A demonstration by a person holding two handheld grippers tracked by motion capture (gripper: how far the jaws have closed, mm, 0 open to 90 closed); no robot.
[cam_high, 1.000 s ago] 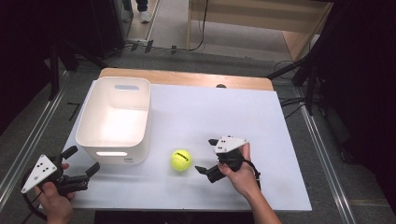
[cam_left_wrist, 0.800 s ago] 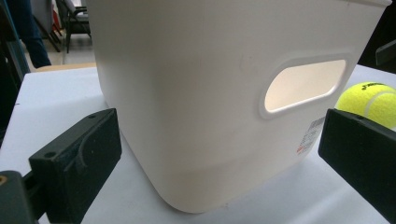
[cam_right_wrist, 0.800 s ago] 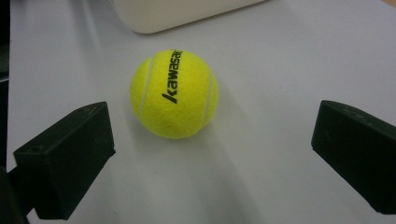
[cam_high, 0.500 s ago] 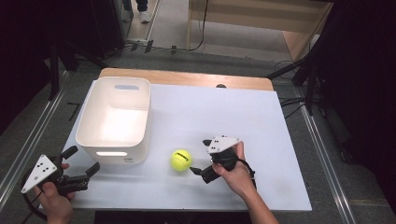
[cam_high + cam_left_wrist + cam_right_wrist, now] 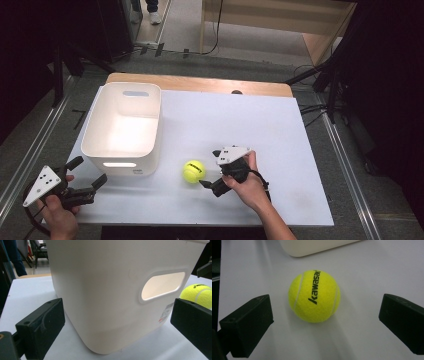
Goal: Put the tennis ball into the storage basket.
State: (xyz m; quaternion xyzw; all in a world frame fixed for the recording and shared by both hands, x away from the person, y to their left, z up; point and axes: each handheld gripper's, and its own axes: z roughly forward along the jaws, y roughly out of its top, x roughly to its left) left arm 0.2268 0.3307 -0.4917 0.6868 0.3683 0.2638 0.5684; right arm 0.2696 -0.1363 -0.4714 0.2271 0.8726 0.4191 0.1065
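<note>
A yellow tennis ball (image 5: 193,171) lies on the white tabletop (image 5: 260,120), just right of a white plastic bin (image 5: 120,165). My right gripper (image 5: 209,169) is open just right of the ball, its jaws pointing at it. In the right gripper view the ball (image 5: 314,296) sits between and a little beyond the spread jaws of that gripper (image 5: 327,307), untouched. My left gripper (image 5: 89,172) is open near the table's front left corner, facing the bin's near wall (image 5: 112,302). In that view the ball (image 5: 197,293) peeks past the bin on the right.
The bin is empty, with handle slots in its end walls. A wooden strip (image 5: 200,85) edges the table's far side. Metal rails (image 5: 345,155) run along both sides of the table. The bin's lower corner (image 5: 312,246) lies just beyond the ball.
My right gripper has slid left toward the ball, until its jaws flank it from the right. The left gripper, the ball and the bin have stayed put.
</note>
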